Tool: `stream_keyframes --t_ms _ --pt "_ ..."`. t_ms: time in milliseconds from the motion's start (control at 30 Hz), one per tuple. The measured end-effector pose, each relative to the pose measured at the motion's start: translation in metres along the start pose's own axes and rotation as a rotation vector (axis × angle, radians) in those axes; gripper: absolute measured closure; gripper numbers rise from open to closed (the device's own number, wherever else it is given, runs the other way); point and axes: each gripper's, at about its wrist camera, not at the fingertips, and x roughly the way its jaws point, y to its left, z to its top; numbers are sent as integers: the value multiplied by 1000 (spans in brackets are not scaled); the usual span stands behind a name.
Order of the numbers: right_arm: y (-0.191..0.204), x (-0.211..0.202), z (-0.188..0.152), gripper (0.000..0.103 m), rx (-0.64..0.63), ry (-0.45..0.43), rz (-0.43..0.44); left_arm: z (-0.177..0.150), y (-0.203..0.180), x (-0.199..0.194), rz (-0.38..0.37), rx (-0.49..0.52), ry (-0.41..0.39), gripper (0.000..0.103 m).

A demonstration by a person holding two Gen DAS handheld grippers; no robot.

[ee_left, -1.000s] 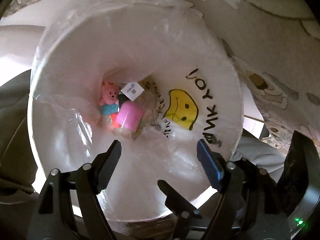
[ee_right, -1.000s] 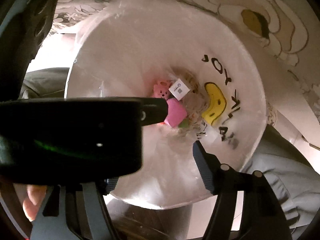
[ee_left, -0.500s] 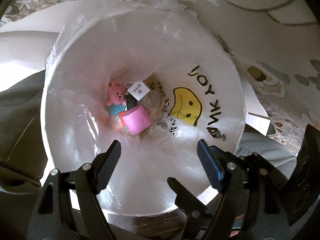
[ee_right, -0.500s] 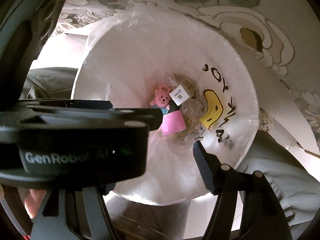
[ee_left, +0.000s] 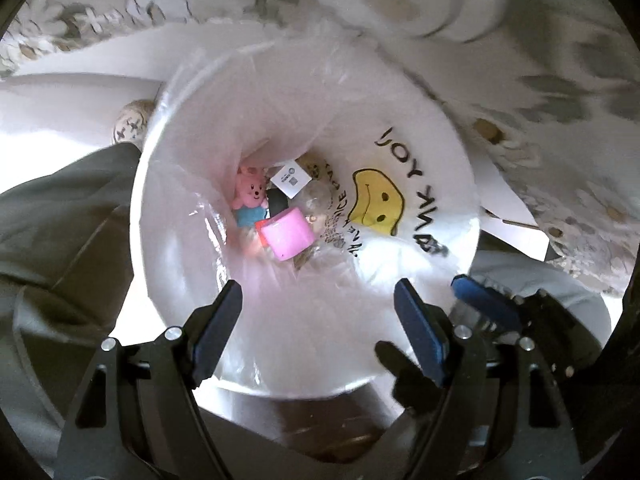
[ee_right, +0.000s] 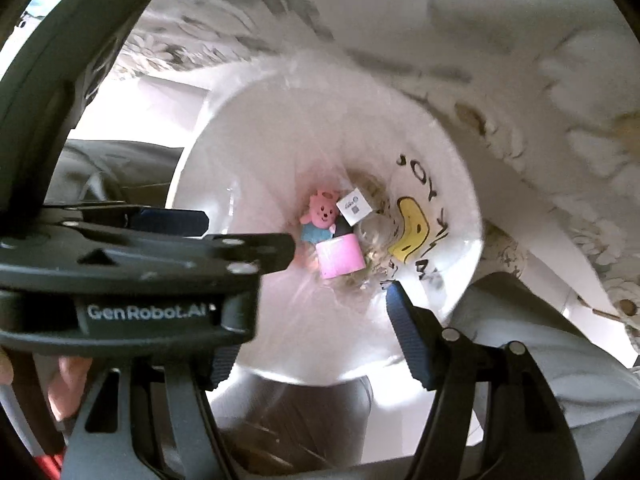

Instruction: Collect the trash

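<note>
Jaws on both your left gripper (ee_left: 318,316) and right gripper (ee_right: 308,328) are spread wide and empty above the trash bin (ee_left: 168,280), so just lift clear without snagging its bag liner (ee_left: 420,136).

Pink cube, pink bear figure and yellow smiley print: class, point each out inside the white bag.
pink cube (ee_left: 287,233), left wrist view, its front face.
pink bear figure (ee_right: 323,211), right wrist view, its face.
yellow smiley print (ee_left: 375,200), left wrist view, between the eyes.

Toy (ee_left: 251,196), tag (ee_left: 291,179) & block (ee_left: 287,233) lie at bottom inside bag (ee_left: 192,184), tag right of toy.
</note>
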Motion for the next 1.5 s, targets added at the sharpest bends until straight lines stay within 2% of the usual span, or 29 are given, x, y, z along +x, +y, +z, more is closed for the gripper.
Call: stream_keyframes --t_ms 200,433,633,833,933,1100,1167,1267,1367,1500 --pt "3 -48 -10 33 -21 -80 -20 -20 -18 -63 78 119 -150 26" --pt "13 -124 -31 18 -49 -254 -74 -60 -39 -149 150 250 -376 26" --pt "26 -178 -56 13 -85 -392 -128 -104 -50 -198 212 321 -548 26" --pt "46 -217 -94 12 -120 -534 -248 -164 -62 -250 343 376 -799 19" --pt "61 -237 -114 9 -140 -622 -305 -187 -64 -269 366 371 -876 17" --pt "83 -266 -144 5 -176 -767 -359 -216 -70 -283 375 366 -927 15" --pt "90 -272 -150 4 -167 -798 -380 -226 -71 -287 338 370 -924 15" --pt "95 -278 -161 4 -160 -825 -396 -235 -70 -289 276 365 -916 15" --pt "96 -281 -167 4 -135 -834 -408 -236 -72 -288 258 351 -912 15" --pt "92 -282 -171 4 -106 -830 -370 -238 -76 -285 239 351 -904 15"
